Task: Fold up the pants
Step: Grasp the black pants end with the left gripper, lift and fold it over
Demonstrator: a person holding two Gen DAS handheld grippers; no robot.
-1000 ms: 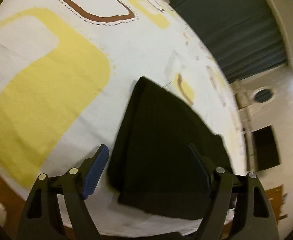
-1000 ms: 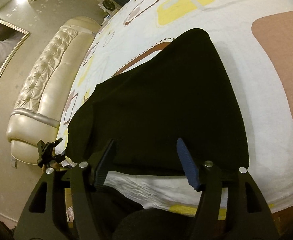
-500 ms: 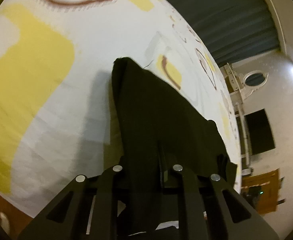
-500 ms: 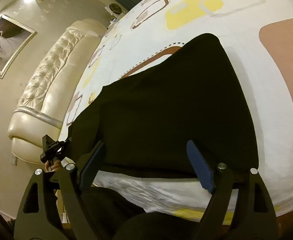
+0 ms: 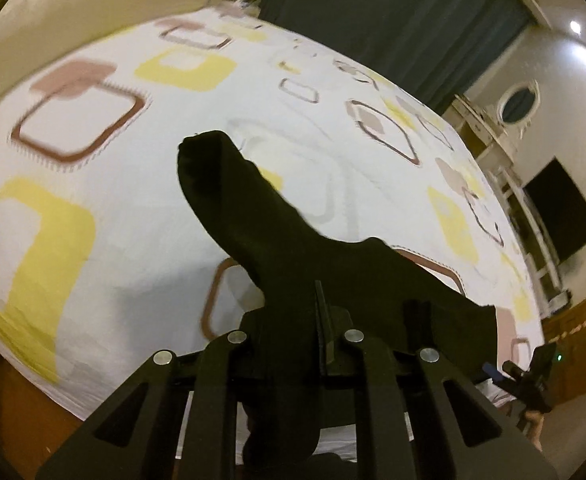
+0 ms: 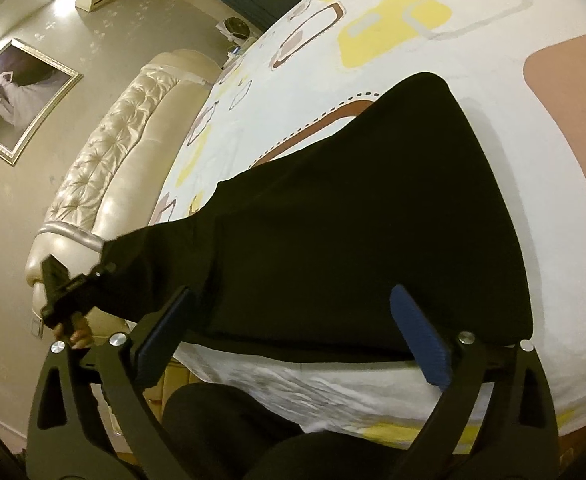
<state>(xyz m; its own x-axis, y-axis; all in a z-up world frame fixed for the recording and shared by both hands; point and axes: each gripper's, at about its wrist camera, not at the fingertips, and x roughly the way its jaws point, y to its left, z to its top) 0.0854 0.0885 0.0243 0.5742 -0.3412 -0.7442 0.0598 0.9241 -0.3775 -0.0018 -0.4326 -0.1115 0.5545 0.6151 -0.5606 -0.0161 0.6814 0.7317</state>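
Observation:
Black pants [image 6: 365, 216] lie on the patterned bedsheet [image 6: 433, 40] near the bed's front edge. My left gripper [image 5: 321, 320] is shut on one corner of the pants [image 5: 277, 248] and holds it lifted, with cloth hanging below the fingers. The lifted corner and the left gripper [image 6: 65, 288] show at the left of the right wrist view, off the bed's edge. My right gripper [image 6: 289, 328] is open, its fingers apart just above the near edge of the pants, touching nothing.
A cream tufted headboard [image 6: 105, 176] and a framed picture [image 6: 17, 92] are at left. Dark curtains [image 5: 393, 20], a white dresser with a mirror [image 5: 505, 120] and a black screen [image 5: 561, 208] stand beyond the bed. The person's dark-clothed knee [image 6: 233, 432] is below the right gripper.
My left gripper closed on the corner of the pants and has lifted and pulled it off the bed, away from my right gripper. The right gripper stayed open and hardly moved.

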